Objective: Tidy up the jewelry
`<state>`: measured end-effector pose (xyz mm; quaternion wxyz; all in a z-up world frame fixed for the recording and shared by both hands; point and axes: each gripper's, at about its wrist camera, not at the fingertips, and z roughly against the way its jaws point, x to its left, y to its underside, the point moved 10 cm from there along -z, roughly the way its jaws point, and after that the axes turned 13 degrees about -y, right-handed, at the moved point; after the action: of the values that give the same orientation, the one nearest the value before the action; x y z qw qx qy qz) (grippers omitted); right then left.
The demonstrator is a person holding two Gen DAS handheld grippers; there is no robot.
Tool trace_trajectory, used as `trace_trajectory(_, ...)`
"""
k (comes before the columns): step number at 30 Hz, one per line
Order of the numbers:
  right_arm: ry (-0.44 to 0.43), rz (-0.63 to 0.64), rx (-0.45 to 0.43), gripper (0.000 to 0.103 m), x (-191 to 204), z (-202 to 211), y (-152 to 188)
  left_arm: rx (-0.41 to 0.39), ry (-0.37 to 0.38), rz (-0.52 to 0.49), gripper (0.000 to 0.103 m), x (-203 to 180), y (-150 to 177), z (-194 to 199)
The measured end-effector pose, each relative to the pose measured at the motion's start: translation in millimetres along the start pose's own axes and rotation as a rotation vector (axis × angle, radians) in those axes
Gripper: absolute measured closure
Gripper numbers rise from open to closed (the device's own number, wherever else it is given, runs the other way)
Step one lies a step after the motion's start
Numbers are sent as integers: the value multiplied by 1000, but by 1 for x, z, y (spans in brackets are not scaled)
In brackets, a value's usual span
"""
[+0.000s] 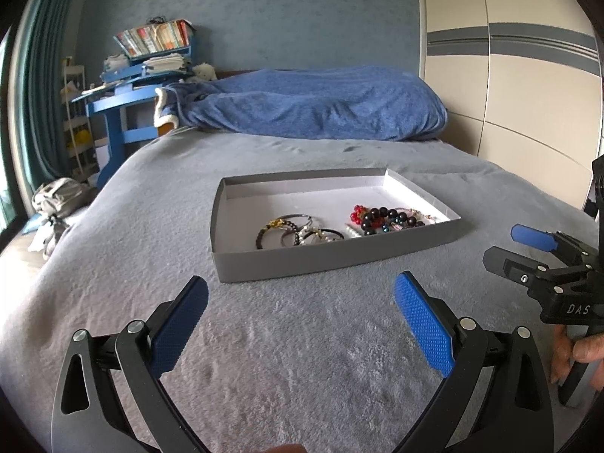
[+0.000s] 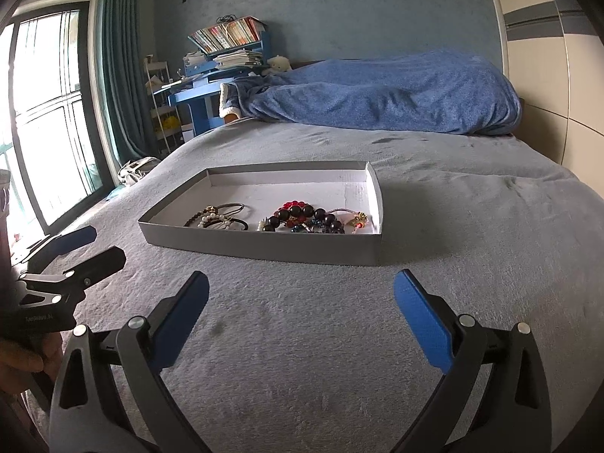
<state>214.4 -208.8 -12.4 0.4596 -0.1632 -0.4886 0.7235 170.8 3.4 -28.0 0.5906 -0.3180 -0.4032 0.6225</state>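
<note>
Jewelry is lying in two loose clusters along the near edge of a shallow grey cardboard tray with a white inside, which is sitting on the grey plush bed cover. On the left, a cluster of thin black and metal bangles and elastic bands is overlapping itself; on the right, a heap of dark round beads, red beads and small charms is piling up near the tray's right wall. The far half of the tray is showing bare white floor.

Both pairs of tongs are hovering over the bed cover just short of the tray, gripping nothing: the left tongs are spread wide, and so are the right tongs.

Everything visible is already sitting inside the tray, yet the pieces are looking tangled rather than laid apart, so this is fitting either a gathering just completed or a sorting awaiting separation; the pictures are not settling which.

Further off, a rumpled blue fleece blanket is lying across the far end of the bed, and a blue desk stacked with books and papers is standing at the far left. Nothing is blocking the way to the tray, though the overlapping pieces are likely to snag on each other.
</note>
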Motion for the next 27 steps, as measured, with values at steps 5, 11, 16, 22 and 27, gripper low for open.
trace_trajectory(5, 1, 0, -2, 6, 0, 0, 0, 1, 2, 4, 5, 0, 0, 0)
trace_trajectory(11, -1, -2, -2, 6, 0, 0, -1, 1, 2, 1, 5, 1, -1, 0)
trace_trajectory(16, -2, -4, -3, 6, 0, 0, 0, -3, 4, 1, 5, 1, -1, 0)
trace_trajectory(22, -4, -2, -4, 6, 0, 0, -1, -3, 4, -1, 5, 1, 0, 0)
trace_trajectory(27, -5, -1, 0, 6, 1, -1, -1, 0, 5, 2, 5, 1, 0, 0)
